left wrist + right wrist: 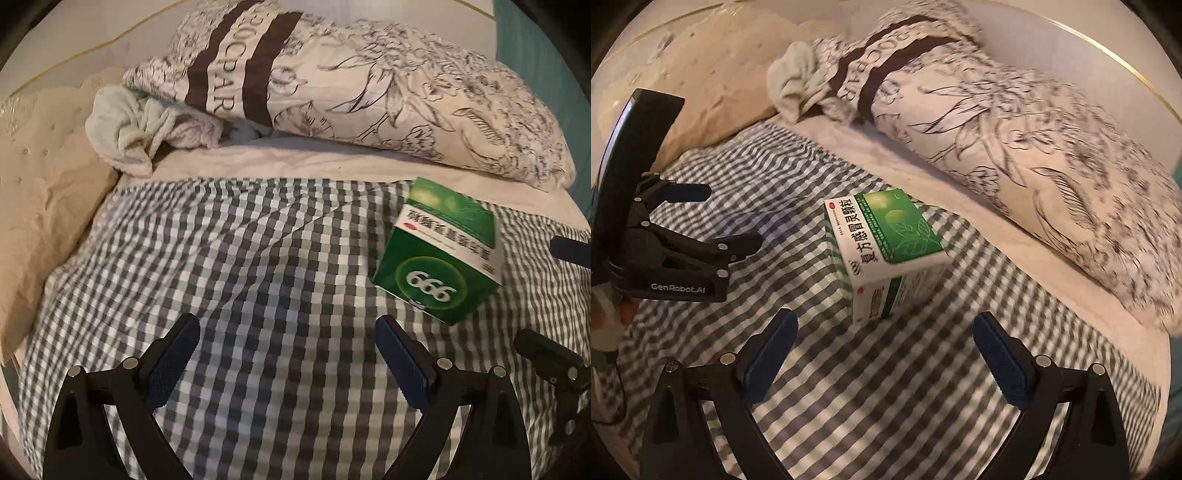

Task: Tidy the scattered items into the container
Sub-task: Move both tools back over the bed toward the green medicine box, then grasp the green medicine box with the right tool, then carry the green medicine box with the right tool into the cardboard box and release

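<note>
A green and white medicine box stands on the checked blanket, right of centre in the left wrist view. My left gripper hovers open over the blanket, to the left of the box and nearer than it, holding nothing. In the right wrist view the same box sits just beyond my right gripper, which is open, empty and roughly centred on it. The left gripper shows at the left there, open. The right gripper's fingers show at the right edge of the left wrist view. No container is in view.
A floral pillow with brown stripes lies behind the box on a white sheet. A crumpled pale green towel sits beside it. A beige pillow lies at the left. A hand shows at the left edge.
</note>
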A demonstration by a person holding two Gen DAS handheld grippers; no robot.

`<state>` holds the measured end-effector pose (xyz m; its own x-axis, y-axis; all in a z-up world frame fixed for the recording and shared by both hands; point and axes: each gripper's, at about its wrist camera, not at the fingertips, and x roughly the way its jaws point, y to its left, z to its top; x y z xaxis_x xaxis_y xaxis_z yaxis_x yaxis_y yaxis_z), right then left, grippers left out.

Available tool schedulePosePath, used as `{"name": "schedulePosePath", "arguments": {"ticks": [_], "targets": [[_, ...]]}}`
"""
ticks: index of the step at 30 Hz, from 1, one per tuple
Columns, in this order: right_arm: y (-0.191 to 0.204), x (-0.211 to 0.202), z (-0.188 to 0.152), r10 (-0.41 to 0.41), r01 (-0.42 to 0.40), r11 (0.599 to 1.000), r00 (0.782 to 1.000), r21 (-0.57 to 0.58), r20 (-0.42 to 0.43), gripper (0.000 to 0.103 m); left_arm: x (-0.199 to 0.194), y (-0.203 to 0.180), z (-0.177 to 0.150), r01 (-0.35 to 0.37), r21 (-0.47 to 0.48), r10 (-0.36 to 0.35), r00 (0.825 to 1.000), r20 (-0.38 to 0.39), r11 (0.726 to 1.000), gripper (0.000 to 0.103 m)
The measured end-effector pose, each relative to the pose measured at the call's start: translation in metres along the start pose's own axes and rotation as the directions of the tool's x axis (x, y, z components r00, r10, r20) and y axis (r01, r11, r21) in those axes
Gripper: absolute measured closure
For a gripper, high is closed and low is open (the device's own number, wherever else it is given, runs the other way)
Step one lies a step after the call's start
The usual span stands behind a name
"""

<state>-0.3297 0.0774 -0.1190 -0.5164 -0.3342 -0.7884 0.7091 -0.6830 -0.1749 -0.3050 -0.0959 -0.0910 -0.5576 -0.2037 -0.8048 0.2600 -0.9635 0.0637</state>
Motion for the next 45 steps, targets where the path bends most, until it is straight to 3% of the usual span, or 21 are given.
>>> {"name": "schedulePosePath", "arguments": {"ticks": [3,10,14,16,18,22,27,35,41,45], "targets": [[-0.002,0.023,0.004,-0.023,0.022,0.998,0.999,-0.057,-0.024,0.007,0.009,0.001,-0.002,0.0,-0.018,0.0,1.0,-0.013,1.0,0.005],[-0.012,0.055,0.023,0.016,-0.021,0.994,0.999,-0.109,-0.051,0.006,0.019,0.006,-0.011,0.043,-0.073,-0.046,0.998,-0.042,0.996,0.005],[-0.007,0.077,0.029,0.053,-0.062,0.994,0.994,-0.09,-0.094,0.007,0.022,0.005,-0.014,0.04,-0.072,-0.044,0.997,-0.055,0.997,0.005],[0.002,0.083,0.028,0.023,-0.031,0.995,0.996,-0.091,-0.086,0.007,0.023,0.008,-0.014,0.039,-0.083,-0.045,0.997,-0.062,0.996,0.005],[0.009,0.083,0.023,-0.006,0.003,0.998,0.999,-0.062,-0.05,0.016,0.021,0.012,-0.015,0.039,-0.093,-0.044,0.997,-0.059,0.995,0.005],[0.008,0.068,0.007,0.054,-0.055,0.993,0.999,0.103,0.008,0.018,0.01,0.019,-0.018,0.026,-0.094,-0.031,0.998,-0.051,0.995,0.005],[0.019,0.026,-0.019,-0.012,0.01,0.983,1.0,0.183,0.011,0.019,-0.019,0.02,-0.022,0.012,-0.085,-0.015,0.999,-0.041,0.996,0.005],[0.02,-0.089,-0.061,-0.074,0.06,0.947,0.997,0.316,0.033,0.021,-0.123,-0.016,-0.024,0.061,-0.024,-0.059,0.997,0.049,0.998,0.005],[-0.002,-0.201,-0.1,-0.164,0.113,0.905,0.982,0.41,0.091,0.021,-0.201,-0.085,-0.041,0.137,0.07,-0.144,0.984,0.108,0.988,0.005],[-0.024,-0.285,-0.125,-0.288,0.202,0.86,0.951,0.469,0.118,0.021,-0.236,-0.14,-0.058,0.225,0.14,-0.24,0.965,0.104,0.964,0.005]]}}
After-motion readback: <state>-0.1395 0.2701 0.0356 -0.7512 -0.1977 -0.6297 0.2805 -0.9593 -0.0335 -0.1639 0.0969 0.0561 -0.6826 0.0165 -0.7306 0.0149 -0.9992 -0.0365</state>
